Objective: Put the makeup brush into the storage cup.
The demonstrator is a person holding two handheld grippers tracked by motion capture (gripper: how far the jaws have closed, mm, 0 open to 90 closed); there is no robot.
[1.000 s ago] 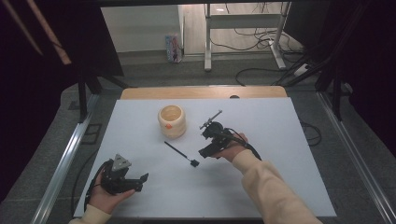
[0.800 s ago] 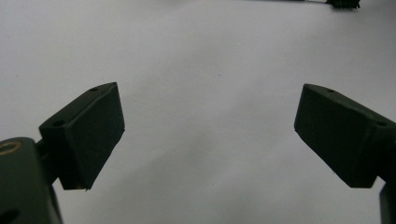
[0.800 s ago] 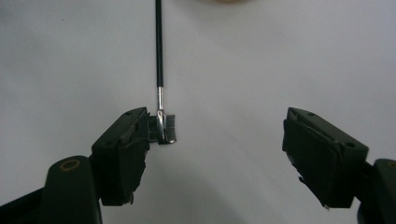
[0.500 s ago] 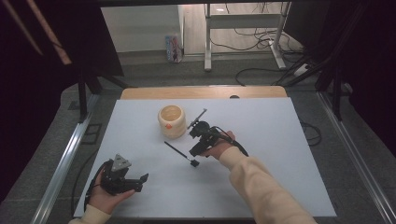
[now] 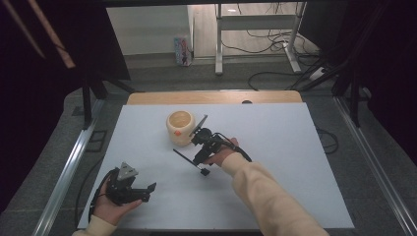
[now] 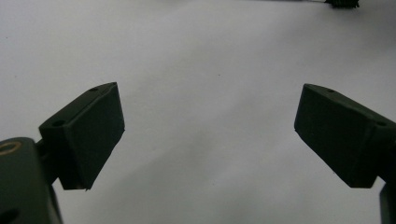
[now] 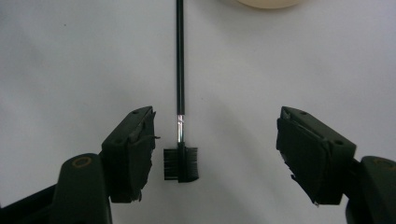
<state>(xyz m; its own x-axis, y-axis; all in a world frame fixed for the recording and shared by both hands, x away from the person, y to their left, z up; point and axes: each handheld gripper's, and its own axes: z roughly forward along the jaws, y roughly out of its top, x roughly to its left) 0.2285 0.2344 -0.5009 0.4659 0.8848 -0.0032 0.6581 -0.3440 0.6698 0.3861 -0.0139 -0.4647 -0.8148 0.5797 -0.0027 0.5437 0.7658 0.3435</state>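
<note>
Black brush | flat, handle toward cup | right claw closing, straddling head, ungripped

My desk has a plain white top with a strip of bare wood along its far edge. A cream cup stands upright near the middle. Just in front of it, a thin black brush lies flat.
</note>
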